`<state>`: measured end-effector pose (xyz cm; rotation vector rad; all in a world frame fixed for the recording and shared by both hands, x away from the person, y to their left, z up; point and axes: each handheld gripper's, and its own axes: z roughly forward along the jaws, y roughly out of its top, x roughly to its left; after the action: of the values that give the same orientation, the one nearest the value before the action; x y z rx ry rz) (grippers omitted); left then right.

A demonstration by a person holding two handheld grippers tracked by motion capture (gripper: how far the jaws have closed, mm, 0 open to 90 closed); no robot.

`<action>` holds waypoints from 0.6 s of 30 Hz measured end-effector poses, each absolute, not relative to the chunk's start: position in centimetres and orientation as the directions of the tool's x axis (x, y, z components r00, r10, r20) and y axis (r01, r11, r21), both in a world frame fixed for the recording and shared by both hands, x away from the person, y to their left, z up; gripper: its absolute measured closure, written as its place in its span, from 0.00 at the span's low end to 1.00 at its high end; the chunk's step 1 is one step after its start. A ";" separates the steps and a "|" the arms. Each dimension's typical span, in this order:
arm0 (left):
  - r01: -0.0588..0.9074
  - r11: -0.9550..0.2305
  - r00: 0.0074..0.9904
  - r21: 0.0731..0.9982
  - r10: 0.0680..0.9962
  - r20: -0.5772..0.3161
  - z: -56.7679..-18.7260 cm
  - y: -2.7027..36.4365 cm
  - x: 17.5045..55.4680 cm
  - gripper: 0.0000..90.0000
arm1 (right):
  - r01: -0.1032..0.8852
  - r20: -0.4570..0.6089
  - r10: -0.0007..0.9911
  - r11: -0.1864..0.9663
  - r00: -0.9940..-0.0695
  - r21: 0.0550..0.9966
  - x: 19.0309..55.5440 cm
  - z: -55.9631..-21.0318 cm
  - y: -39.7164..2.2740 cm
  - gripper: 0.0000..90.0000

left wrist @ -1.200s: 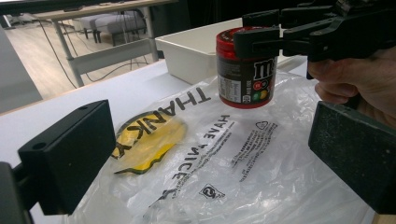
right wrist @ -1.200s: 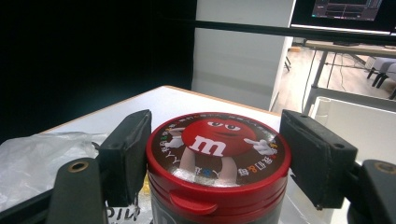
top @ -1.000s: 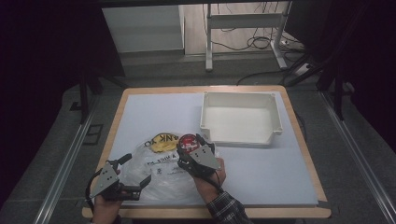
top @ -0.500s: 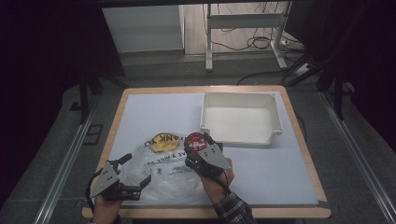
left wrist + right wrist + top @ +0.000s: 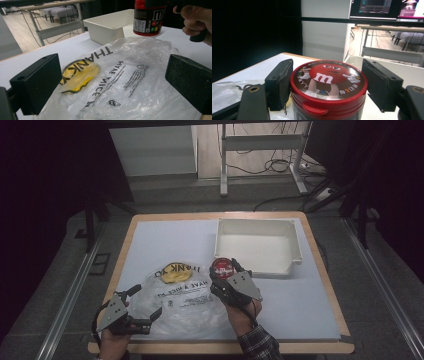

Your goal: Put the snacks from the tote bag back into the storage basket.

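Candy jar (image 5: pixel 222 268), red-lidded and dark-bodied, sat clamped between the two black jaws of the right gripper (image 5: pixel 223 276), held above the white table (image 5: pixel 300 305) just in front of the white bin (image 5: pixel 257 246) and beside the plastic bag (image 5: pixel 185 297). The right hand (image 5: pixel 241 312) reached forward from the table's near edge, forearm in a plaid sleeve (image 5: pixel 257 344), gripper pointing away from the person. In the right gripper view the lid (image 5: pixel 328 79) bore a red cartoon candy figure with a white letter m. The left hand (image 5: pixel 114 342) rested low at the near left corner, its left gripper (image 5: pixel 145 307) lying level with jaws spread wide on nothing, aimed across the clear bag printed with black lettering and a yellow face (image 5: pixel 78 73). Counted: one jar, one bag, one bin, two grippers.
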<state>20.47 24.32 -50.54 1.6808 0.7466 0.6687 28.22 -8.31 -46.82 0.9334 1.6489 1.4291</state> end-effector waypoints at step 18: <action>0.133 -0.176 0.638 0.975 0.768 0.052 -50.5 24.4 20.5 0.01 | 0.058 -0.077 0.918 0.107 -0.389 0.993 29.8 -46.7 -11.1 0.31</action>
<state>20.47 24.38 -50.51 1.6797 0.7462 0.6709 29.82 -11.14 -46.68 0.9815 1.5995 1.3809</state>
